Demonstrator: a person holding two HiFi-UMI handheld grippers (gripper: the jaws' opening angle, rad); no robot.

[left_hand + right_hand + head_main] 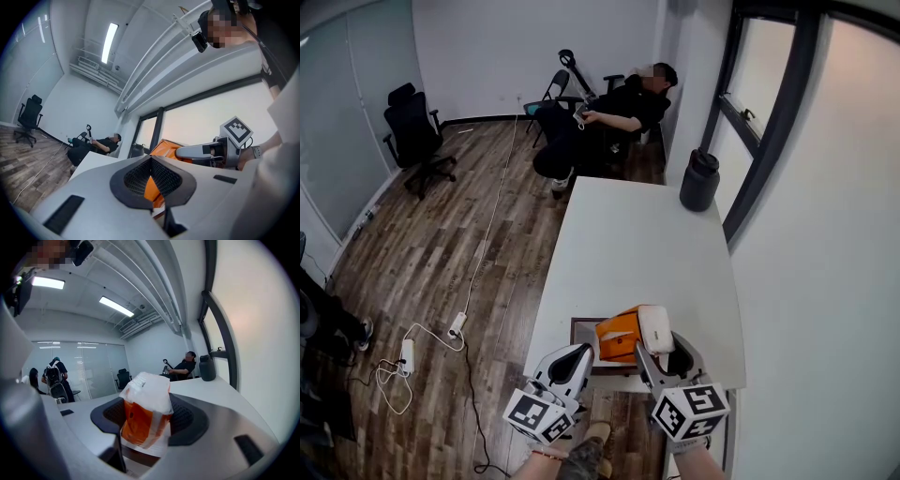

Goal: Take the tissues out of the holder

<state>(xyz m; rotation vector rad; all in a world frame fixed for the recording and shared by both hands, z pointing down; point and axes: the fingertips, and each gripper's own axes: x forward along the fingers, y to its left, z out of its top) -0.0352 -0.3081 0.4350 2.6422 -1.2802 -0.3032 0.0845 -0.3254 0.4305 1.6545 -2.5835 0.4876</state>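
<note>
As you look down in the head view, the tissue pack (pixel 655 325) sits at six o'clock over the near edge of the table (pixel 619 234). It is clamped in your right gripper (pixel 666 342), with the orange holder (pixel 617 339) at its nine o'clock. In the left gripper view, your left gripper (pixel 151 180) pinches what looks like an orange edge of the holder. In the right gripper view, the pads squeeze the pack's middle. It looks light, soft and slick-wrapped, so grip mid-body, firmly.
</note>
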